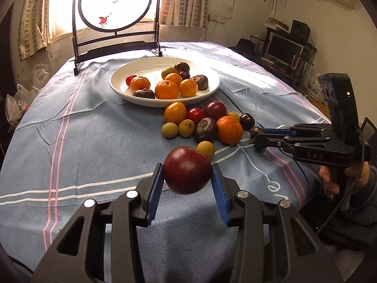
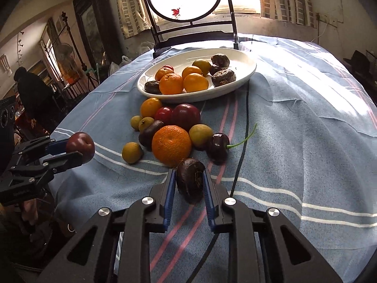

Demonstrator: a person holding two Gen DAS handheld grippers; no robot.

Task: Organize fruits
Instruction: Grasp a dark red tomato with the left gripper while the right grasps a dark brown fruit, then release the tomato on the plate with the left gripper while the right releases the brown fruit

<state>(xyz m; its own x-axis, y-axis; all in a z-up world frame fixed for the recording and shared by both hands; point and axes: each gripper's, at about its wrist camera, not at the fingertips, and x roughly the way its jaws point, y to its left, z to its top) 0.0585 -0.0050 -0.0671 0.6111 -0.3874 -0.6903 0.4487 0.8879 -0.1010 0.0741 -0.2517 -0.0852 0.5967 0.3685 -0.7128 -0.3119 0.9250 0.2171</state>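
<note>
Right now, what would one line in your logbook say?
left gripper: holds dark red plum | right gripper: holds brown chestnut | white plate: partly filled | loose fruit beside it

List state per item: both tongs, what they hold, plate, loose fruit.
left tongs: shut on red plum, lifted off the cloth
red plum: gripped between the blue pads
right tongs: shut on water chestnut
water chestnut: gripped, low over the cloth; contact unclear
white plate: partly filled with oranges and dark fruit
loose fruit pile: on the tablecloth, in front of the plate
</note>
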